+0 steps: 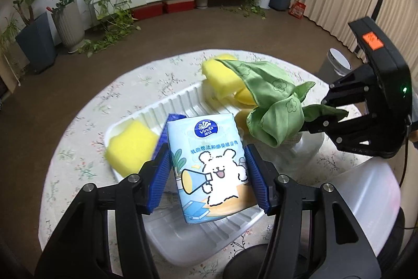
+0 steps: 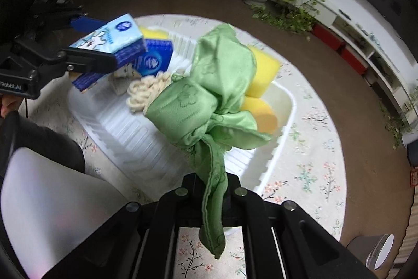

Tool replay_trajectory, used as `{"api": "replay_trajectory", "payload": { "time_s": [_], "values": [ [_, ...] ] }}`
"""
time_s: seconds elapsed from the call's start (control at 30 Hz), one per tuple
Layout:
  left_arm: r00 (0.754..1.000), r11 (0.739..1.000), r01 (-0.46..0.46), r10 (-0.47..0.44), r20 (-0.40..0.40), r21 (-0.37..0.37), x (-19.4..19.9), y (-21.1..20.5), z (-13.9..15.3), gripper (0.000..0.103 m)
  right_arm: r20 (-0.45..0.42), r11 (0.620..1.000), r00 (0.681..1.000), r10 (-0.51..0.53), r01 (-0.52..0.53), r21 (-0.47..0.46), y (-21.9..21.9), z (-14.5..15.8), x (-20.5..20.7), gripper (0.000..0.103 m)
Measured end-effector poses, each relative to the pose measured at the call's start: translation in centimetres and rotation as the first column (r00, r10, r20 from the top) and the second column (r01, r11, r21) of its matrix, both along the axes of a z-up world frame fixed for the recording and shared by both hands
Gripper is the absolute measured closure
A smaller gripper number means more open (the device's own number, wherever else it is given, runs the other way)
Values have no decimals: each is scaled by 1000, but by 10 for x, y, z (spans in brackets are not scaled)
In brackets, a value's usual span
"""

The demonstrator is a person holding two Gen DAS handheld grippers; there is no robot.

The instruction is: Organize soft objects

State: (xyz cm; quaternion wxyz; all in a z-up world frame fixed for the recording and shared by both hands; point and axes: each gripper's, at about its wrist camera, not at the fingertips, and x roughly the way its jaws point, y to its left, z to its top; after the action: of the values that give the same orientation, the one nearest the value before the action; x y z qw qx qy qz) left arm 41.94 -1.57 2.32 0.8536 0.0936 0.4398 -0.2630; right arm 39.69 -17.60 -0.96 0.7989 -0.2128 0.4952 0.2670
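My work surface is a round table under a pale cloth printed with flowering sprigs. Sitting directly on it is a white ribbed plastic tray, near the middle. By the near edge, on my side, a translucent white plastic container overlaps the tabletop; I cannot tell if it rests on it. The cloth around the tray is otherwise bare. The table stands on a brown floor.

light: even, soft indoor | glare: none | blur: slight motion smear | edges: heavy fisheye warp, dark vignette
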Motion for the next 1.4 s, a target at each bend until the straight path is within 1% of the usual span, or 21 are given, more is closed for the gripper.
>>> {"api": "replay_trajectory", "payload": {
  "time_s": [0.07,0.23,0.33,0.43,0.53,0.6,0.63,0.67,0.73,0.77,0.97,1.03,1.07,1.23,1.3,1.4],
  "values": [
    [1000,1000,10,-10,7,5,0,-2,-4,49,-2,1000,1000,3,-3,0,2,-1,0,96],
    [1000,1000,2,-2,4,-9,0,-2,-2,48,-3,1000,1000,21,-21,-14,5,-2,2,95],
    [1000,1000,12,-11,15,-6,-2,-3,-3,47,-4,999,1000,31,-31,-16,5,-1,7,95],
    [1000,1000,11,-11,19,-20,-3,-1,-3,47,-1,999,999,34,-34,-13,3,-2,8,93],
    [1000,999,3,-2,16,-33,-3,3,-3,45,2,1000,1000,26,-26,-17,0,-4,12,85],
    [1000,1000,-1,1,16,-28,-3,2,-3,44,15,1000,1000,20,-19,-23,-2,-3,13,67],
    [1000,1000,-5,5,18,-25,-4,2,-2,44,21,1000,1000,16,-16,-21,-3,-2,13,65],
    [1000,1000,-8,8,18,-27,-5,2,-1,40,25,1000,1000,15,-15,-17,-3,0,12,63],
    [1000,999,-10,11,23,-32,-7,4,0,35,36,1000,999,15,-14,-16,-4,2,11,57],
    [1000,999,-12,13,24,-32,-6,4,-1,35,43,1000,999,15,-14,-15,-4,3,10,53],
    [999,999,-24,24,21,-29,-8,6,-2,35,52,1000,999,7,-6,-16,-5,6,9,51],
    [999,999,-24,25,25,-26,-9,6,0,35,57,1000,998,5,-4,-15,-6,8,9,48],
    [999,999,-26,26,28,-26,-9,6,1,35,61,1000,998,4,-3,-14,-7,9,9,44],
    [999,999,-37,38,33,-31,-12,8,2,35,70,1000,998,2,-1,-8,-9,15,6,40],
    [999,999,-41,42,34,-30,-13,10,3,35,74,1000,997,10,-9,-9,-10,18,3,34],
    [998,998,-48,50,42,-26,-16,12,7,34,83,1000,997,10,-9,-12,-15,22,0,32]
  ]
}}
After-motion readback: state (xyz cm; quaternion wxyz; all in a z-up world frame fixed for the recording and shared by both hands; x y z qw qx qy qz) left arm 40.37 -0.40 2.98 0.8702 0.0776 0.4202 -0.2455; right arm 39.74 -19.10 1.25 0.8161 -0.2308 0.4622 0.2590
